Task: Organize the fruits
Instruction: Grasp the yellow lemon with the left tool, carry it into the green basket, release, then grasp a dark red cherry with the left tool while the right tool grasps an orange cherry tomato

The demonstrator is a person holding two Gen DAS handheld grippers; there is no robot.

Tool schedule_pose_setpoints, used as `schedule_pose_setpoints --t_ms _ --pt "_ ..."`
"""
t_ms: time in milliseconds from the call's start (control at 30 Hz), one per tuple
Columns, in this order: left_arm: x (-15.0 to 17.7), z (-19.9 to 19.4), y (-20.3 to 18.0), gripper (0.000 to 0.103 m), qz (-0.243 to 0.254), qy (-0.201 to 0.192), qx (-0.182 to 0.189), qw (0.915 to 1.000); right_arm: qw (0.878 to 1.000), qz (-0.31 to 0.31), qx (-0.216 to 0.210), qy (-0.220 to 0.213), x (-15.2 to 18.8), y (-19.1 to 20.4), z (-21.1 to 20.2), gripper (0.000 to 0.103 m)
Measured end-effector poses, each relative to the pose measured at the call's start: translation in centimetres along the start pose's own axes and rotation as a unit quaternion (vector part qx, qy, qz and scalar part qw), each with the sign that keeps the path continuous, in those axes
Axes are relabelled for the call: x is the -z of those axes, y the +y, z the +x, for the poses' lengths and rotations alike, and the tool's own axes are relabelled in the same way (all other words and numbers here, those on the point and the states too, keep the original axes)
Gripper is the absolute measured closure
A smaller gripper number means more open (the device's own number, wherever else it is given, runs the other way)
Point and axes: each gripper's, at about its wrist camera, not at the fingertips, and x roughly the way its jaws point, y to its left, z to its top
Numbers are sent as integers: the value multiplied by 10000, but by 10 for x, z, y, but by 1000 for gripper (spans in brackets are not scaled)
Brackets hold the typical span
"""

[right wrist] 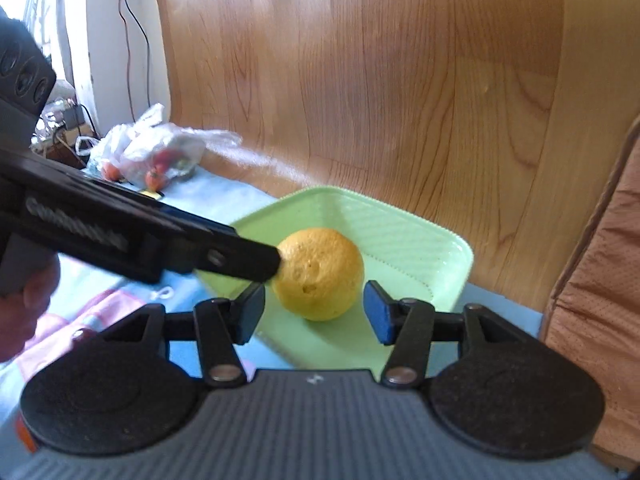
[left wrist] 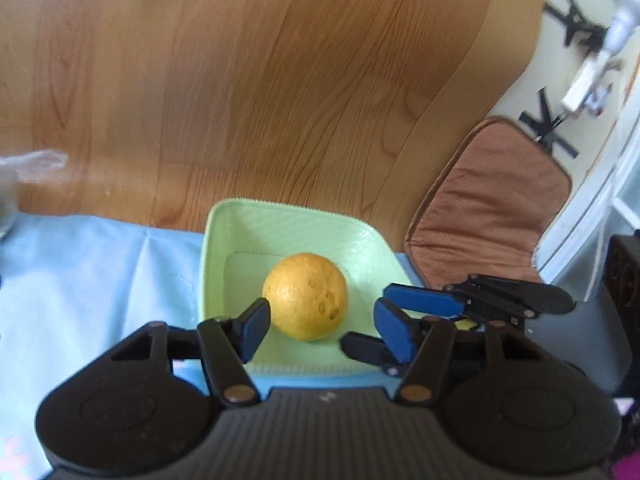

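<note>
I have both tongs spread apart and holding nothing, each one aimed at the same orange (left wrist: 305, 297) that sits in the pale green tray (left wrist: 280, 220) on the blue-clothed desk (left wrist: 100, 272). From the left tongs (left wrist: 320, 320) the fruit lies dead ahead, just past the blue pads and centred in the gap, with the left pad almost against its skin. From the right tongs (right wrist: 316, 312) it also sits straight ahead between the pads, slightly left of centre. The fruit is round, so no axis matters; either side could close on it. The left one looks a touch nearer, I judge. A bag of small red fruits (right wrist: 160, 156) lies well apart at the far desk edge.
</note>
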Motion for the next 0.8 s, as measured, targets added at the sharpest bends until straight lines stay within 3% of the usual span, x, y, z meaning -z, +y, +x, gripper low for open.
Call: schedule_pose_setpoints --t_ms 133,333,567,800 --pt "21 -55 11 43 -36 -191 -77 9998 9997 9 -255 -32 8 14 -35 47" --pt "60 -105 42 43 -343 -119 -344 9987 9968 -220 -698 315 25 53 -45 77" --pt "82 -101 45 43 -336 146 -199 9991 9930 -481 -664 853 27 74 -18 78" --pt "95 -74 43 43 -297 425 -225 9984 9914 -379 -702 1034 28 72 -14 76"
